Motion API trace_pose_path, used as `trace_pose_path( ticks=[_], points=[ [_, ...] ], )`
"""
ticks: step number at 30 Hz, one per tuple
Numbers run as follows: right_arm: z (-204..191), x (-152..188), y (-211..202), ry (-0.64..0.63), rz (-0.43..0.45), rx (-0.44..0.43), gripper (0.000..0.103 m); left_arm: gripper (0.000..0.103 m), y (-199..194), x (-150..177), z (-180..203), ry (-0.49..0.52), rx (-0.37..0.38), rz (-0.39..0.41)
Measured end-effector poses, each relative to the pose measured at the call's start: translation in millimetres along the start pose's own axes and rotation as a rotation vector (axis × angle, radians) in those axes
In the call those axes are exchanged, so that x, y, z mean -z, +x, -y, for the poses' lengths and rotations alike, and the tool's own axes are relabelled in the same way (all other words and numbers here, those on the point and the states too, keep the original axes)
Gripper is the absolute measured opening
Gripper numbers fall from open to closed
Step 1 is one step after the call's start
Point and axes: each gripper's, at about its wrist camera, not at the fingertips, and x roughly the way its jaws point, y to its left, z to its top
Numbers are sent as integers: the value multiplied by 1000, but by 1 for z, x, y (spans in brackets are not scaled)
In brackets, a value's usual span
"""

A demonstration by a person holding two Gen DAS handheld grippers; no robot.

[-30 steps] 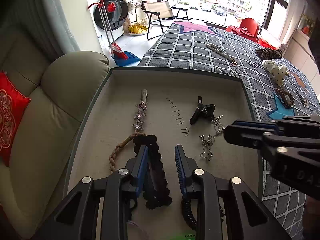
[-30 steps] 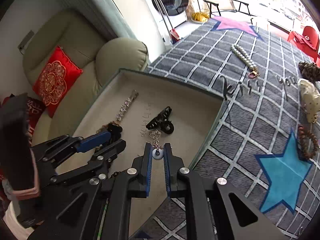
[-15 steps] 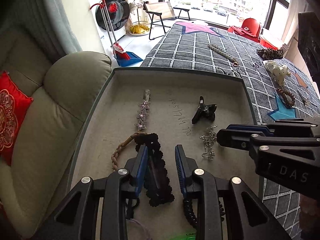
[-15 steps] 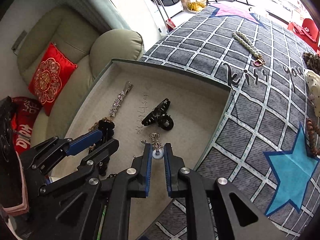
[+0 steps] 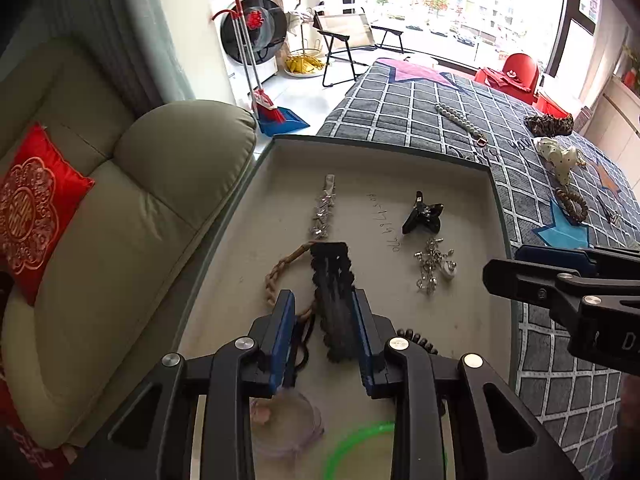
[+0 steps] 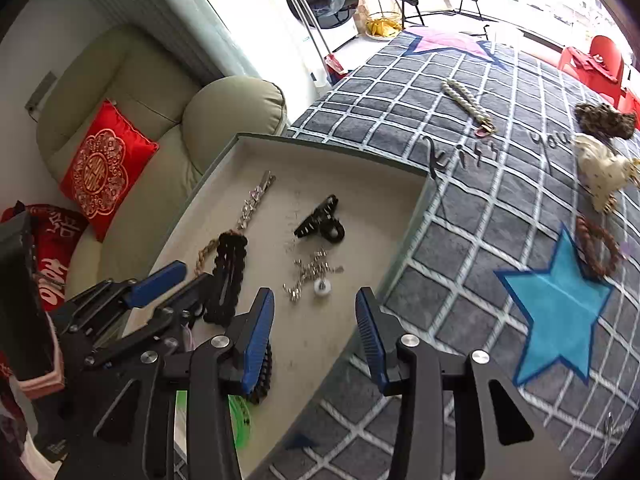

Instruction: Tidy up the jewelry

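Since a second ago, the right tongs (image 6: 315, 334) have let go of the silver chain with its white bead (image 6: 316, 277), which now lies on the tray (image 6: 404, 242) floor, and their jaws have spread wide apart above the tray's near right part. The left tongs (image 5: 325, 332) also stand apart, empty, straddling the near end of the black scalloped hair clip (image 5: 333, 288). Just left of that clip lies a braided brown band (image 5: 280, 270). Farther in, the chain sits right of the clip, with a black claw clip (image 5: 424, 216) beyond it and a sparkly silver barrette (image 5: 323, 212) to the far left. Beyond the tray, on the grid-patterned bed (image 6: 400, 92), lie a pearl strand (image 6: 464, 100), a leopard scrunchie (image 6: 604, 120) and a brown hair tie (image 6: 596, 248).
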Motion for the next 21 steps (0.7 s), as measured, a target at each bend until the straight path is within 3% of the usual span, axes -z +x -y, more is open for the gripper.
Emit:
trace_pose_path(
  ticks=[2,4,5,7,11,18,21],
  points=[
    [-2,7,-6,1,4,11,49,32,-7,5,-3,-15,-8,9],
    [-4,13,-10,-6,7,23,51,63,-16,10,-6,-38,-18,19],
    [-6,17,-13,-11,10,30,52,84,-21,14,-7,-50,-29,36],
    [-10,25,-18,-21,16,46,52,85,-35,21,-7,-61,-55,77],
    [-16,40,-29,-36,29,66,53,86,-52,32,-10,-87,-33,81],
    [-35,64,-51,-88,86,113,68,86,-78,56,-12,-132,-29,98],
    [-42,74,-60,-109,118,140,80,86,-85,65,-15,-155,-38,102]
  ],
)
